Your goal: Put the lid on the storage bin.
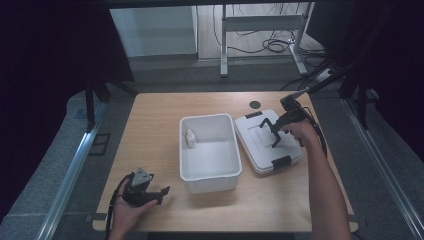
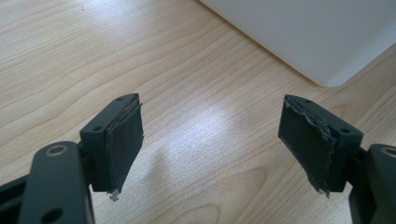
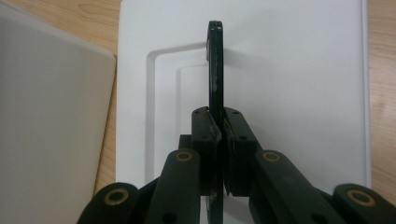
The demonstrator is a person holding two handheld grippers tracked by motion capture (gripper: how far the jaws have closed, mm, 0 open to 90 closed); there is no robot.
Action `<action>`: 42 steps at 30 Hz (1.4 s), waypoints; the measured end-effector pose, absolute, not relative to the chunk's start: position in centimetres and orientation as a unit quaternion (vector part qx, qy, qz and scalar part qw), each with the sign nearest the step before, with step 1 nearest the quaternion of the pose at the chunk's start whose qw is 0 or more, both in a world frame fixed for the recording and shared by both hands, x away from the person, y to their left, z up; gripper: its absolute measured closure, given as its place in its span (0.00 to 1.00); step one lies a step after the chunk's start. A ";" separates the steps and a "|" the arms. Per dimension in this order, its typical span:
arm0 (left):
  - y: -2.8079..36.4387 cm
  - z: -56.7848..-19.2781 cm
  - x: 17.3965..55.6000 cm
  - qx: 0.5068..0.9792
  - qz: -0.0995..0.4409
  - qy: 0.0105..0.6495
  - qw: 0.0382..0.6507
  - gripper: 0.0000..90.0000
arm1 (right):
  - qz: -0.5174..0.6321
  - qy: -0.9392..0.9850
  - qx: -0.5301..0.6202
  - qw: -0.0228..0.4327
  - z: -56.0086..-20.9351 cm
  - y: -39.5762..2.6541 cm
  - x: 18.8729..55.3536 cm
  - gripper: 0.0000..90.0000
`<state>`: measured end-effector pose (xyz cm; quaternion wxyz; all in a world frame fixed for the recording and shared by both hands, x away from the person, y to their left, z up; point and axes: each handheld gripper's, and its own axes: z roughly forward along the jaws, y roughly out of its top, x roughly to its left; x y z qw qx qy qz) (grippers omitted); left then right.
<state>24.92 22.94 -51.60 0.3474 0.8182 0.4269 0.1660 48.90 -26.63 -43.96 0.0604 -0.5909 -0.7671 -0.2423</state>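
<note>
Already pinched: the lid's fold-up handle is the place to hold

Plainly, the right gripper (image 1: 274,136) has its two pads pressed together on the thin black handle (image 3: 215,70) that stands upright from the middle of the white lid (image 1: 267,140). The lid lies flat on the counter (image 1: 150,130) at about 3 o'clock from the open white bin (image 1: 210,150), just beside it. It looks like a rigid moulded plastic part, light for its breadth, smooth and somewhat slippery on its faces, so the flat top offers nothing to pinch. The handle is stiff and narrow, which suits a two-pad grip, yet a wide lid hung from one central strap is likely to swing or tilt when lifted. Black clasps (image 1: 281,162) sit at the lid's short ends and could catch on the bin's rim. A small white bottle (image 1: 190,138) stands inside the bin near its 10 o'clock corner. The left gripper (image 1: 155,192) rests at 7 o'clock from the bin with its pads (image 2: 122,140) spread wide over bare wood, holding nothing
</note>
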 end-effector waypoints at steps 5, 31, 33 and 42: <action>23.0 -51.5 24.8 0.816 0.167 0.429 0.350 0.25 | -0.249 -0.766 -0.591 0.049 -41.8 -26.9 48.2 0.95; 22.8 -51.1 24.6 0.814 0.170 0.428 0.354 0.25 | -0.281 -0.747 -0.602 0.034 -34.2 -28.1 44.5 0.95; 22.8 -51.1 24.6 0.814 0.170 0.428 0.355 0.25 | -0.282 -0.748 -0.600 0.032 -33.8 -27.7 44.3 0.95; 22.9 -51.0 24.6 0.812 0.171 0.427 0.358 0.25 | -0.285 -0.743 -0.605 0.033 -32.3 -26.2 43.7 0.95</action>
